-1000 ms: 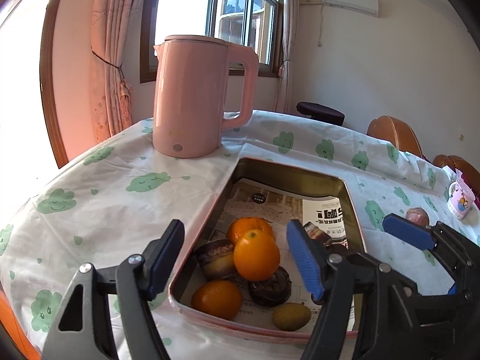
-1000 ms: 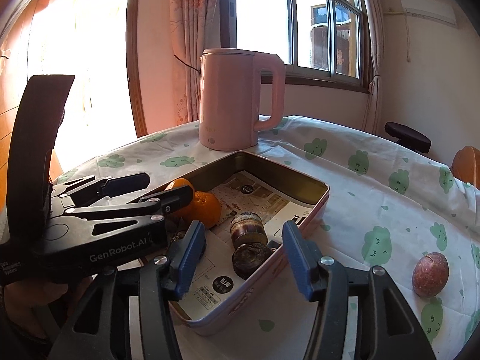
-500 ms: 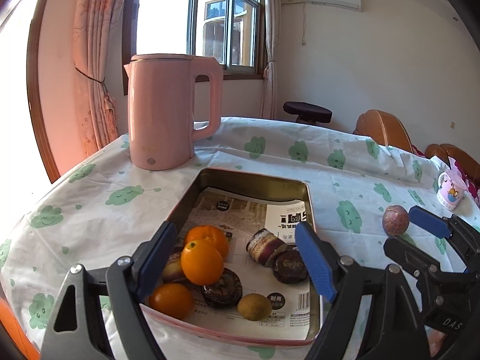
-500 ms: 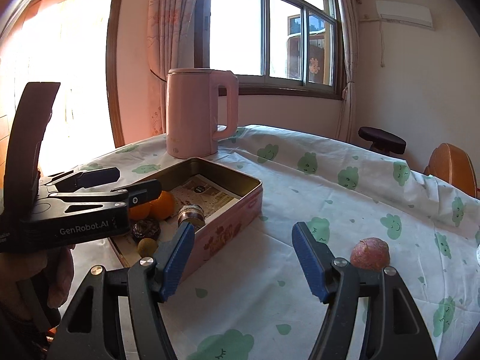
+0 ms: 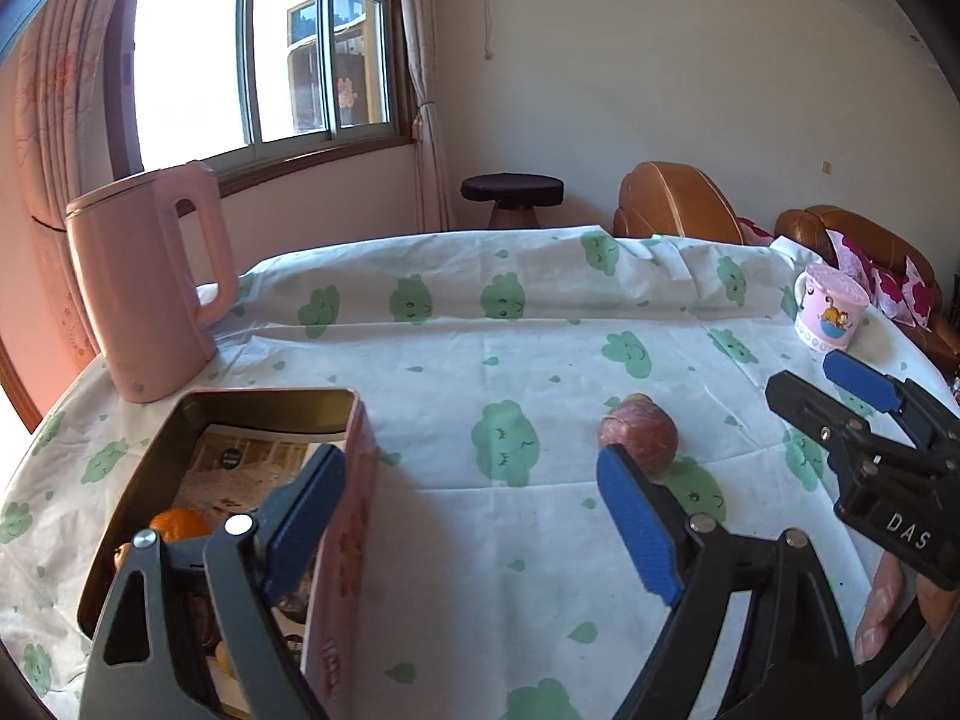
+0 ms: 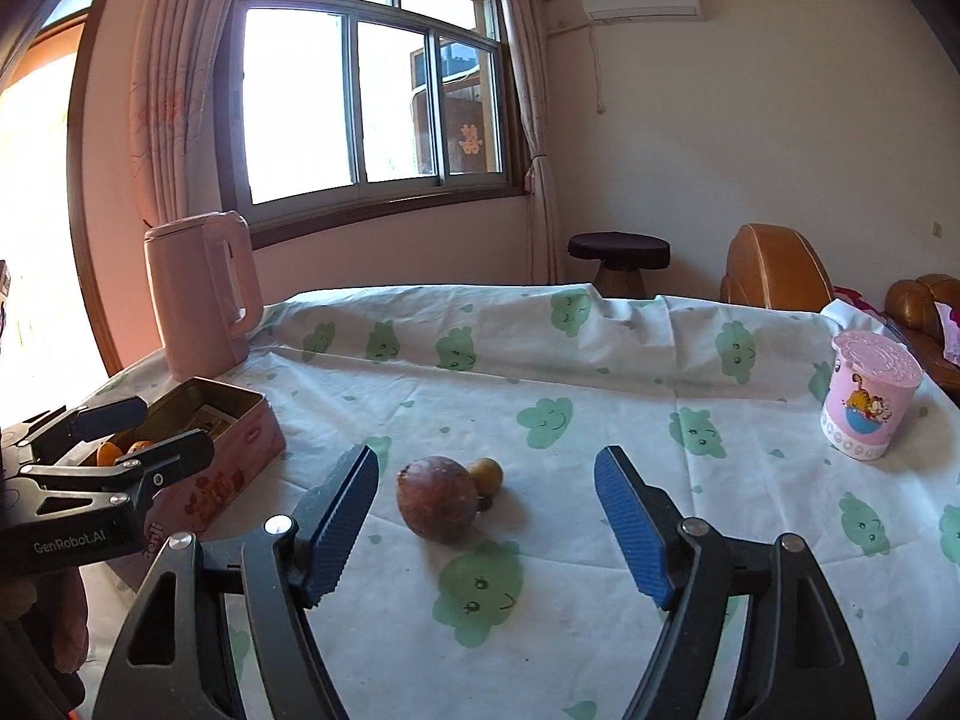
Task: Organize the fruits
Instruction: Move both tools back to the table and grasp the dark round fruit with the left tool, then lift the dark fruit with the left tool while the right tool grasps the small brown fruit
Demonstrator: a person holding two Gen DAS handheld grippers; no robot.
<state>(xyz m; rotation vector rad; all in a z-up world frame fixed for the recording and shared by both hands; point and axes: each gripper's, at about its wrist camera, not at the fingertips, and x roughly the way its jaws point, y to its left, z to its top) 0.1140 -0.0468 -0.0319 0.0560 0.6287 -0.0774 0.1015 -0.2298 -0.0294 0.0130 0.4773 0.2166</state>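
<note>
Ribbed blue pads line the right tongs (image 6: 486, 519), whose jaws have just been widening and stand apart, empty, before a round, mottled purple fruit (image 6: 437, 499) on the tabletop (image 6: 600, 450). A small yellow-brown fruit (image 6: 485, 476) touches it behind. The left tongs (image 5: 474, 516), marked "GenRobot.AI", likewise widening and empty, hover by the pink tin (image 6: 228, 450) holding oranges (image 5: 178, 524). Beyond stands a smooth pink kettle (image 6: 201, 306).

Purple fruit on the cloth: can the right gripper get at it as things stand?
Probably yes: the right gripper is open, empty, with the purple fruit just ahead, though a small yellow fruit sits against it.
</note>
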